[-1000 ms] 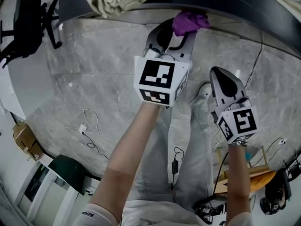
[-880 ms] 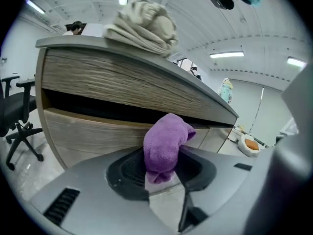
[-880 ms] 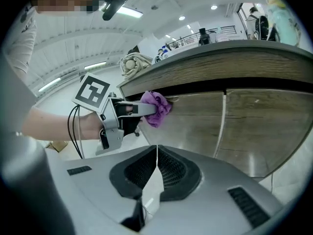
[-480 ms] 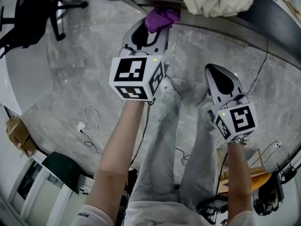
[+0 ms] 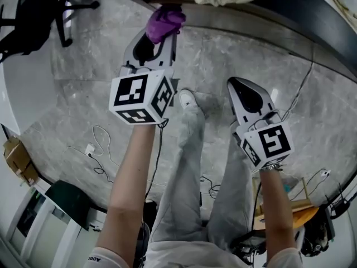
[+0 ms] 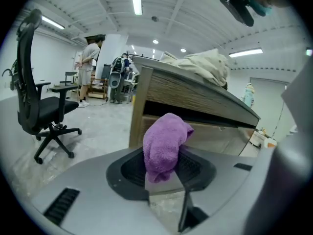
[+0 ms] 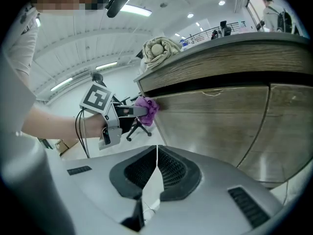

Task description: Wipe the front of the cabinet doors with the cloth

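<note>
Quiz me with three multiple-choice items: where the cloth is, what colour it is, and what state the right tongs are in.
1. Where is the cloth?
A. Lying on the floor
B. Clamped in the left tongs, up at the front edge of the cabinet
C. Draped over the office chair

2. What colour is the cloth?
A. Purple
B. Yellow
C. White

3. How do the right tongs stand?
A. Wide open
B. Shut on a sponge
C. Shut, holding nothing

Answers:
1 B: the left gripper view shows the cloth pinched between the jaws, and the right gripper view shows it at the cabinet's upper front corner.
2 A: it looks purple in all three views.
3 C: the right gripper view shows the jaws meeting with nothing between them.
</note>
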